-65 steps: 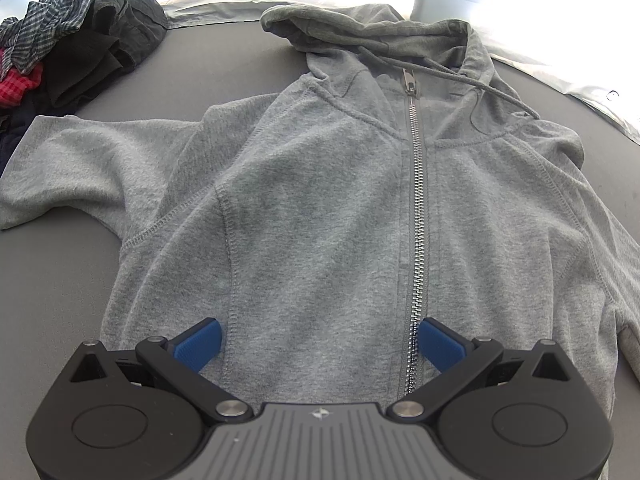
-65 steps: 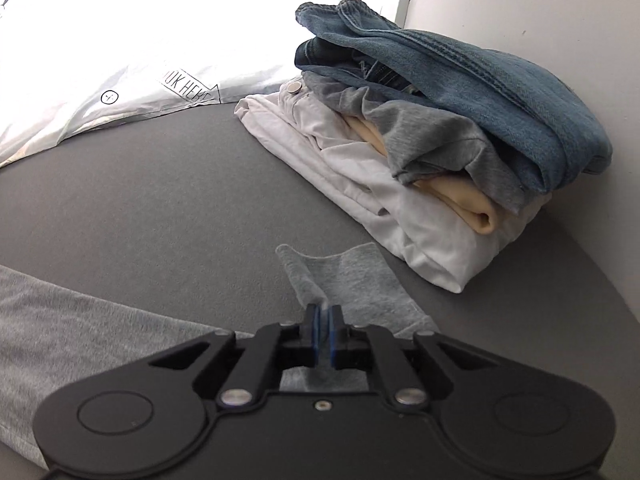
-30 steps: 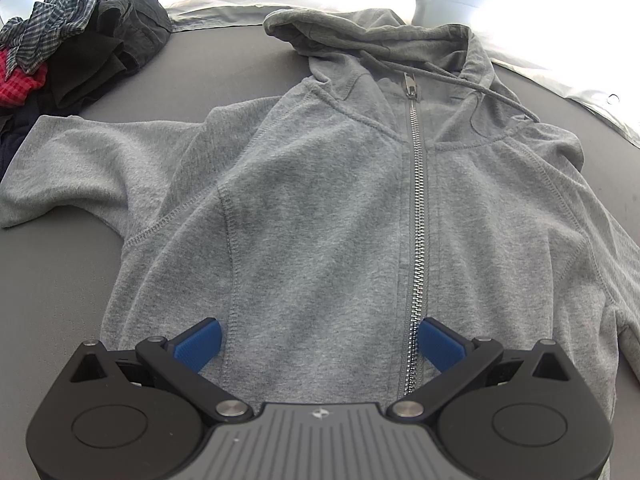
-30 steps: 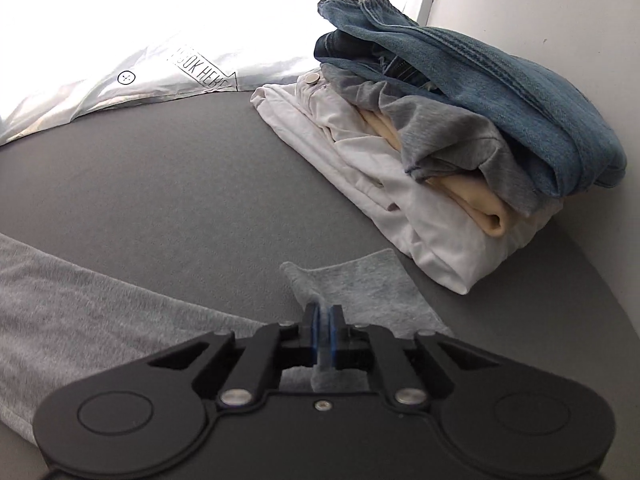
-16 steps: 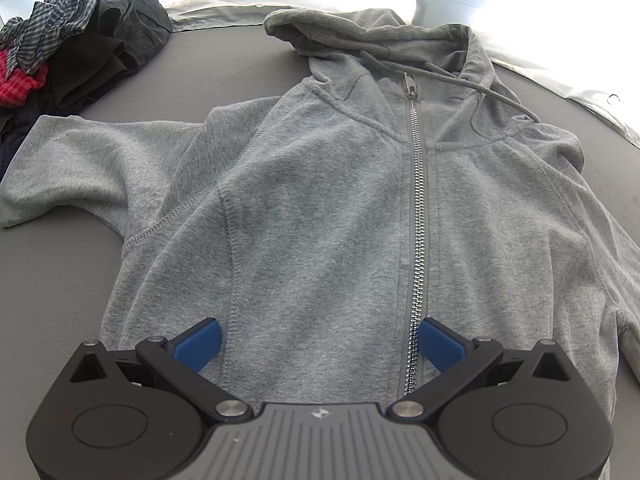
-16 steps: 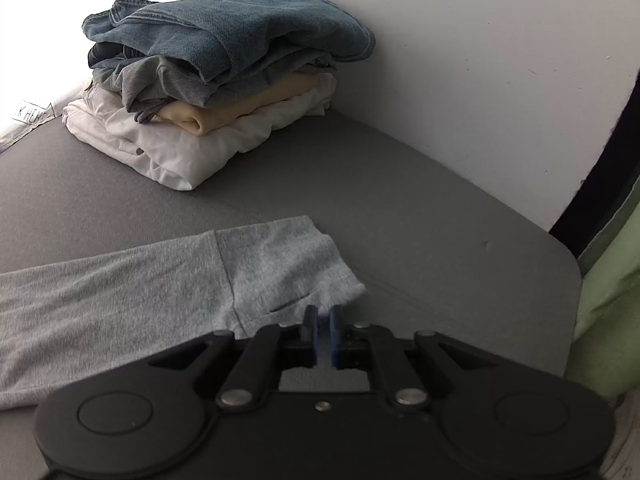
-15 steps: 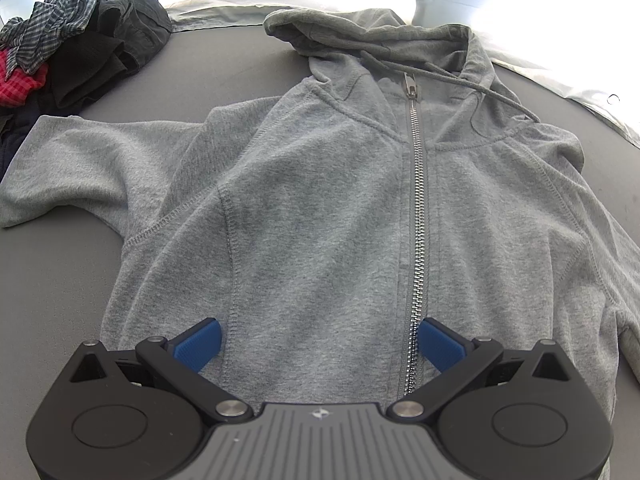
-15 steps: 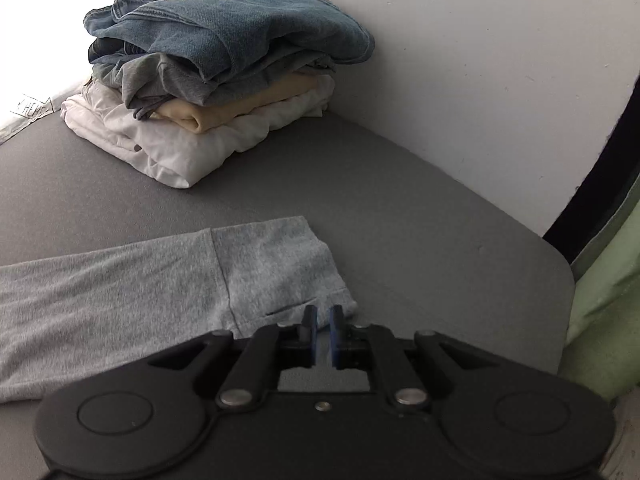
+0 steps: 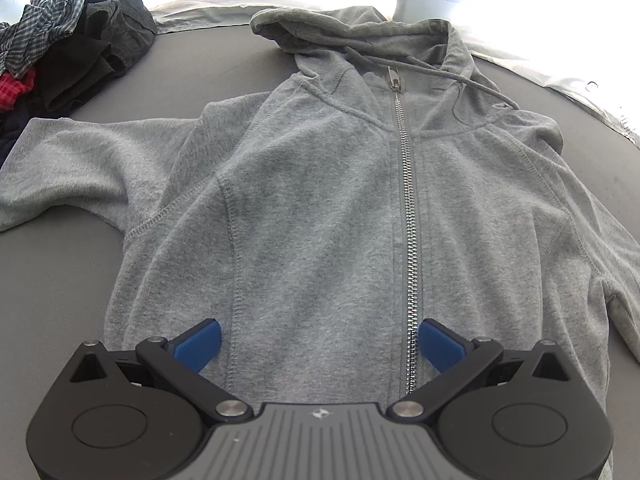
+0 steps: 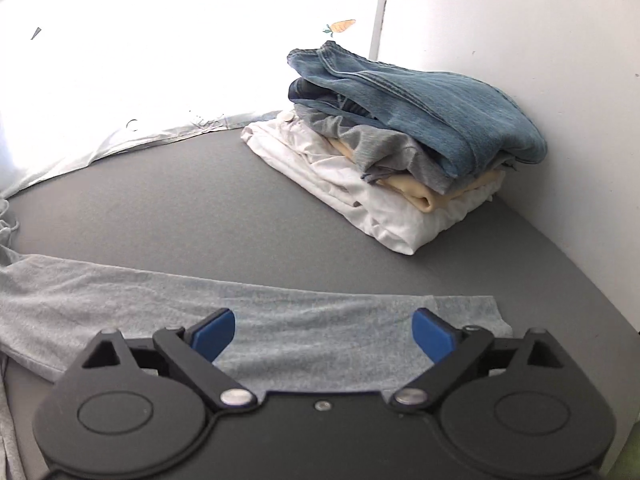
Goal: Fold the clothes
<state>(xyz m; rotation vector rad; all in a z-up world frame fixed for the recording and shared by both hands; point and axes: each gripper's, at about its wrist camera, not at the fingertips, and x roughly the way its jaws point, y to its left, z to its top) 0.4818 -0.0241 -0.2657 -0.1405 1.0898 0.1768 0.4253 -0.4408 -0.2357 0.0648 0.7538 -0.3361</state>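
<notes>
Left wrist view: a grey hoodie (image 9: pixel 320 208) lies spread face up on a grey surface (image 9: pixel 52 280), zipped to the collar, its metal zip (image 9: pixel 408 216) running straight down the front. The hood is bunched at the far end, with a drawstring trailing across the chest on the right. One sleeve stretches out to the left edge; the other falls away to the right. The left gripper (image 9: pixel 318 344) hangs over the lower front of the hoodie, its blue pads (image 9: pixel 198 344) set wide apart with nothing pinched between them — the zip passes just inside the right-hand pad. At the far left corner sits a loose heap of clothes (image 9: pixel 72 52), dark pieces mixed with checked grey and red fabric.

Right wrist view: the hoodie's right sleeve (image 10: pixel 224 304) lies flat and stretched across the surface, its cuff (image 10: pixel 468 312) at the right. The right gripper (image 10: pixel 324 332) is above the sleeve near the cuff; its jaws have just been opening and now stand wide, and the sleeve lies below them, not clamped. Farther back, against a white wall (image 10: pixel 520 40), a folded stack (image 10: pixel 400 160) rests on the surface — blue jeans on top, then grey, cream and white pieces. A small carrot sticker (image 10: pixel 340 26) shows on the bright panel behind it.
</notes>
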